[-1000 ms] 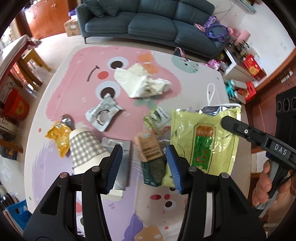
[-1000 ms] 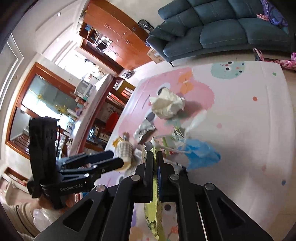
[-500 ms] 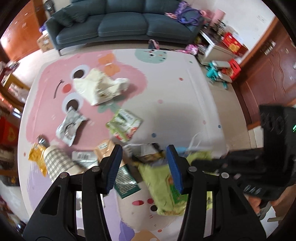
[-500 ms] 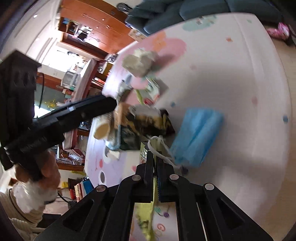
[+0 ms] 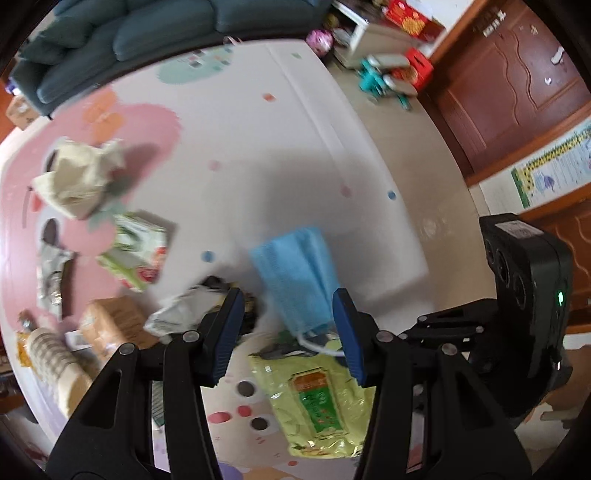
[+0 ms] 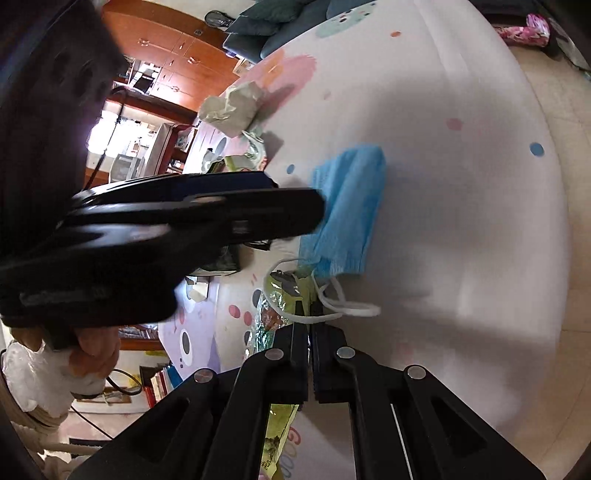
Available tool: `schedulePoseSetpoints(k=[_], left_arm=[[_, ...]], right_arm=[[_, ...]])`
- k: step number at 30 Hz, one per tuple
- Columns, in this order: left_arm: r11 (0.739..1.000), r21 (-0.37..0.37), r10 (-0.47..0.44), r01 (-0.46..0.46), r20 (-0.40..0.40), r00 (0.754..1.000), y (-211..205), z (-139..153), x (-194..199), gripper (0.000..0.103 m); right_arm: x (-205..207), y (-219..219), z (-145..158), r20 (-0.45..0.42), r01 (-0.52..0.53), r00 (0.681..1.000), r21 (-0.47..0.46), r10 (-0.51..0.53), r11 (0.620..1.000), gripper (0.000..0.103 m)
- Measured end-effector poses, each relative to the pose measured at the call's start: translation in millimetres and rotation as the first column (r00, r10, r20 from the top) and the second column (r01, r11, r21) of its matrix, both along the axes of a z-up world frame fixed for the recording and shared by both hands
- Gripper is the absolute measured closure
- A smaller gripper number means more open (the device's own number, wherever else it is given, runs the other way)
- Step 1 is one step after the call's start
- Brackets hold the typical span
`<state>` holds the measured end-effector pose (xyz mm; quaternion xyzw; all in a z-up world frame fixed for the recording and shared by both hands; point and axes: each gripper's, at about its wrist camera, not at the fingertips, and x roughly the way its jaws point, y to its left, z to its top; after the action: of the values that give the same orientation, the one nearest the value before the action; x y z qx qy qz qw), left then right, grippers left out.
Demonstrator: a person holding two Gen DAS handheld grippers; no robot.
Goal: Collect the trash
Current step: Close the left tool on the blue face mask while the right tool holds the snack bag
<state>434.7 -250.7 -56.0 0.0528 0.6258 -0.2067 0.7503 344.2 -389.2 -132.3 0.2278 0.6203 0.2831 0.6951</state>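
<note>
- Trash sits scattered on a pastel play mat (image 5: 280, 155); blue face mask (image 5: 295, 273) lies flat near mat centre, its white ear loop (image 6: 343, 306) trailing toward the yellow-green snack bag (image 5: 317, 395).
- L gripper (image 5: 288, 325) spread about halfway, nothing between the pads, pointing steeply down w/ the mask's near edge framed between its fingers.
- R gripper (image 6: 309, 314) pressed together, pinching the top edge of the yellow-green bag; bag hangs below the jaws in the right wrist view. Ear loop drapes right at its tips, can't tell if it's caught too.
- Step in hand, as I read it: L goes for the mask while R holds the bag.
- To do it well: come straight down over the mask's near edge, pads either side of a fold, not flat on the cloth; thin fabric needs a bunched pinch. Lift slowly & watch the loop so it doesn't snag the R tips or bag.
- Keep R clamped; bag is slick foil, prob slips if loosened.
- Other litter at left of mat: crumpled cream paper (image 5: 77, 184), green wrapper (image 5: 136, 254), silver wrapper (image 5: 51, 273), brown pouch (image 5: 110, 325), checked paper cup (image 5: 48, 350), dark crumpled packet (image 5: 207, 306).
- Room: dark teal sofa (image 5: 129, 33) behind mat, wooden doors (image 5: 517, 85) at right, toys & red boxes (image 5: 406, 22) by wall, tiled floor beyond the mat edge.
</note>
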Motion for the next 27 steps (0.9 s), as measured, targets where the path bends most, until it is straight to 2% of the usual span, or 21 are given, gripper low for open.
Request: schedulePoseSetpoints(k=[3,7,12,13,15,17,18,22,27], left_arm=[[1.000,0.005,-0.016,0.016,-0.047,0.999,-19,-16,5,0.049],[0.998,0.070,-0.004,0.011,-0.094,0.996,-39,-44,15,0.049],[0.988,0.149,0.071,-0.048,-0.149,0.986,-48,-73,29,0.049],[0.986,0.155,0.074,-0.054,-0.131,0.989,-49,-73,31,0.052],[0.981,0.190,0.056,-0.039,-0.088,0.995,-54,-71,34,0.076],[0.981,0.192,0.035,-0.020,-0.074,0.997,-56,-68,35,0.093],[0.983,0.181,0.032,-0.019,-0.070,0.997,-56,-66,35,0.097],[0.989,0.148,0.009,-0.006,-0.019,1.000,-56,-47,32,0.099],[0.997,0.071,0.021,-0.024,0.034,0.999,-43,-8,14,0.099]], right_arm=[[-5,-8,-4,-0.008,0.021,1.000,0.004,-0.021,1.000,0.101],[-11,-18,-8,-0.011,0.038,0.999,0.005,-0.038,0.999,0.102],[-20,-26,-10,-0.009,0.052,0.999,0.009,-0.052,0.999,0.102],[-22,-28,-10,-0.011,0.058,0.998,0.011,-0.058,0.998,0.102],[-24,-29,-10,-0.011,0.064,0.998,0.012,-0.064,0.998,0.102],[-26,-30,-10,-0.011,0.069,0.998,0.012,-0.069,0.998,0.102],[-27,-30,-9,-0.009,0.073,0.997,0.011,-0.073,0.997,0.102],[-29,-28,-2,0.003,0.085,0.996,0.011,-0.085,0.996,0.102],[-38,-24,13,0.035,0.097,0.995,0.011,-0.097,0.995,0.102]])
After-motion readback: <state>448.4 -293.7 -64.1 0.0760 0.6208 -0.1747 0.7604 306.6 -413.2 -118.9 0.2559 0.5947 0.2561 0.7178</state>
